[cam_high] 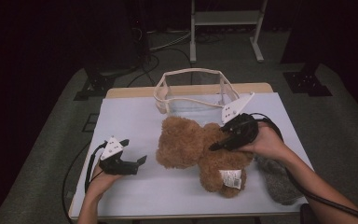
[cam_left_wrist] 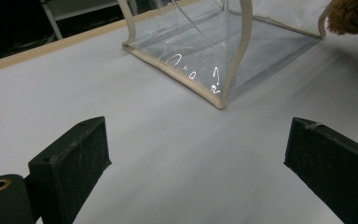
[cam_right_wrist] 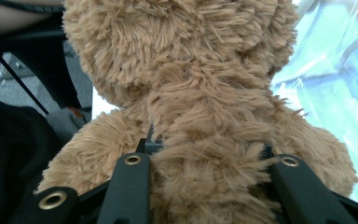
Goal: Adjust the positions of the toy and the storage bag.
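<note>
A brown teddy bear (cam_high: pixel 200 149) with a white tag lies across the middle of the white table. My right gripper (cam_high: pixel 216 145) is shut on the bear's furry body (cam_right_wrist: pixel 205 154), its jaws sunk into the fur on both sides. A clear bag with cream trim (cam_high: pixel 196 91) stands open behind the bear, and its near corner (cam_left_wrist: pixel 219 70) sits ahead of my left gripper. My left gripper (cam_high: pixel 137 161) rests low at the table's left, jaws wide apart with only bare table between them (cam_left_wrist: pixel 198 163).
A grey woolly item (cam_high: pixel 277 179) lies at the table's (cam_high: pixel 135 121) front right under my right forearm. Beyond the table's far edge are a white stand's legs (cam_high: pixel 226 28) and cables on the dark floor.
</note>
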`<state>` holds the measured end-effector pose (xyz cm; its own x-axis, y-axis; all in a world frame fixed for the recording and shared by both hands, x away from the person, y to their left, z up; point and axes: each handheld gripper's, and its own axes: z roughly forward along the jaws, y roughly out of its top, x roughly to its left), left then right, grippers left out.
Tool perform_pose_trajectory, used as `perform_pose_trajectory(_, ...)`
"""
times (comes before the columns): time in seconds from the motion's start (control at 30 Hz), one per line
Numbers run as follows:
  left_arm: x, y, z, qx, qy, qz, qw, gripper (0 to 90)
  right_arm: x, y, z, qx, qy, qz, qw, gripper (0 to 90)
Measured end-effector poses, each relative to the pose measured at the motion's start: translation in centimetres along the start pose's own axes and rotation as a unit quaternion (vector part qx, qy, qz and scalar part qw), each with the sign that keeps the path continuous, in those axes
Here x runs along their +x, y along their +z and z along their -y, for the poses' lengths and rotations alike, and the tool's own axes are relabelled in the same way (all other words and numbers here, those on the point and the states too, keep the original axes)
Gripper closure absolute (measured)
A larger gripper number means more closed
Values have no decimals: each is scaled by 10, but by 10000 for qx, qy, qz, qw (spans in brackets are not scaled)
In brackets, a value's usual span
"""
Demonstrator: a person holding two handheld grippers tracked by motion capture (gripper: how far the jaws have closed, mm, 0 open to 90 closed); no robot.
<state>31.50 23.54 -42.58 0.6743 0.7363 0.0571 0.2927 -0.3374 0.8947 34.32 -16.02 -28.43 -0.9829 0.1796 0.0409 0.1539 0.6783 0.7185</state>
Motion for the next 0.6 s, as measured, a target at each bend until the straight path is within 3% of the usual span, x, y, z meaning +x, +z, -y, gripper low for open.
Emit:
perform_pose_trajectory(0.13,1,1,1,8,-25,29,10000,57,0,-6,-10,-186,16,-86,9998,638)
perform_pose_trajectory(0.37,2,-1,2,-17,-52,39,10000,57,4,-18,-36,-317,-155,-76,9993,638)
perform_pose_trajectory(0.6,5,-3,2,-35,-78,11,10000,57,4,-35,-72,-254,-267,-139,9992,636)
